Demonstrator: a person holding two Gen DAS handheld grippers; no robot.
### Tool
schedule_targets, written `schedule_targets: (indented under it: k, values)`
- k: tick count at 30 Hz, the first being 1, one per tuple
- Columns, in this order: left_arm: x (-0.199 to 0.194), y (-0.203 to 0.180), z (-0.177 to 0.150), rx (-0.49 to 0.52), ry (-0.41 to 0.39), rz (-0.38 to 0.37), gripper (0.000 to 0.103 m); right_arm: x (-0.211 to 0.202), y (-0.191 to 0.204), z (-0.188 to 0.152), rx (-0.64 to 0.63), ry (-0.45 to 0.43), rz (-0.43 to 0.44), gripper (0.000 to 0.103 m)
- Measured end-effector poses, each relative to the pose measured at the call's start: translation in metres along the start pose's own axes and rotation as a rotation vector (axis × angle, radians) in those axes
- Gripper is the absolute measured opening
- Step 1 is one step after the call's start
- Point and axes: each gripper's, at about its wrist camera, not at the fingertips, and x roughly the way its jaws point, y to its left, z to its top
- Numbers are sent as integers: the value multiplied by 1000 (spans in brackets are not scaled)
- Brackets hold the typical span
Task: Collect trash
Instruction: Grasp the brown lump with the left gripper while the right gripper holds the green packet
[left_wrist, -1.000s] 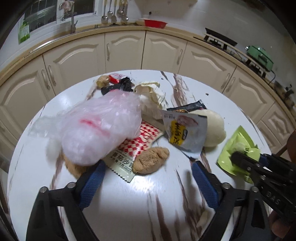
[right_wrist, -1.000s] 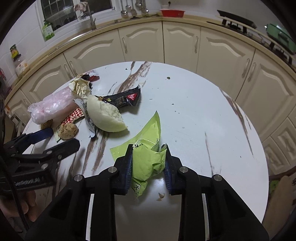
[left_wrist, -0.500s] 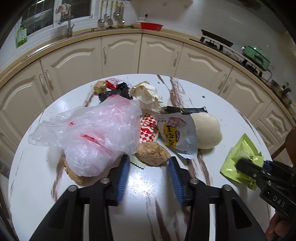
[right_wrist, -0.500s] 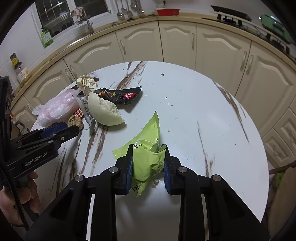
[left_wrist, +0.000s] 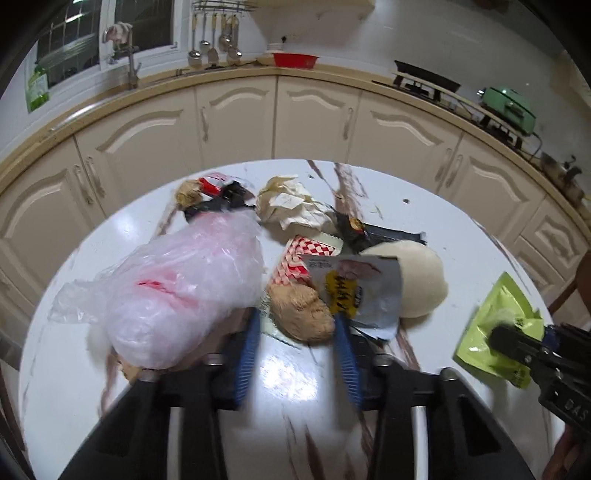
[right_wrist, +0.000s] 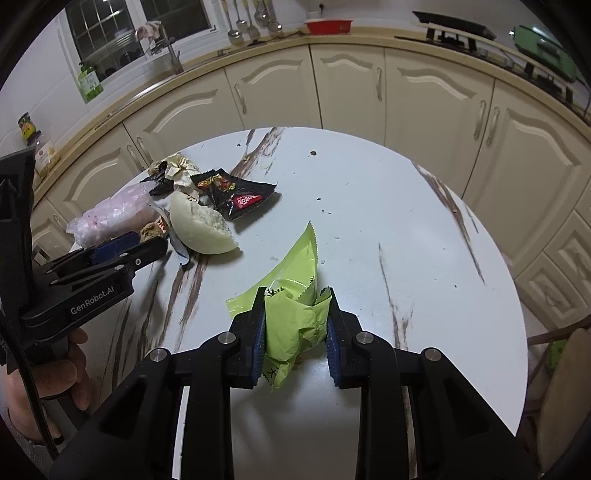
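Note:
A pile of trash lies on the round marble table (left_wrist: 461, 229): a pink plastic bag (left_wrist: 177, 291), a brown bread lump (left_wrist: 299, 312), a white-and-yellow snack wrapper (left_wrist: 354, 291), a white bun (left_wrist: 417, 280), crumpled paper (left_wrist: 291, 208) and a black wrapper (right_wrist: 236, 192). My left gripper (left_wrist: 295, 325) has closed on the brown bread lump, fingers on both sides. My right gripper (right_wrist: 295, 325) is shut on a green snack wrapper (right_wrist: 295, 295), low over the table; the wrapper also shows in the left wrist view (left_wrist: 498, 321).
Cream kitchen cabinets (left_wrist: 236, 118) curve behind the table. The counter holds a red bowl (left_wrist: 295, 59), hanging utensils and a green appliance (left_wrist: 509, 109). A wooden chair (right_wrist: 565, 369) stands at the table's right edge.
My left gripper moved forward into the pile and narrowed from wide open onto the bread lump. My right gripper kept its hold on the green wrapper and barely moved.

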Motion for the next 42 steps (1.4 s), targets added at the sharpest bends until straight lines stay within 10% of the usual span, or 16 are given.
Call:
schedule_targets:
  k: [7,11,21,42]
  values:
    - [-10,4,-4,-15,-6,-8,25,-1,1,-2,-3,2,3,25]
    - [-12,3,5,-21,-15,14,75,-1,1,-3,-1,2,3,25]
    - [1,1,14,-22,-13,6,25,-1,0,-1,1,2,6,25]
    - [-48,2,-34,-20,7,-27,23,-35,4,-19,10,-33,6,25]
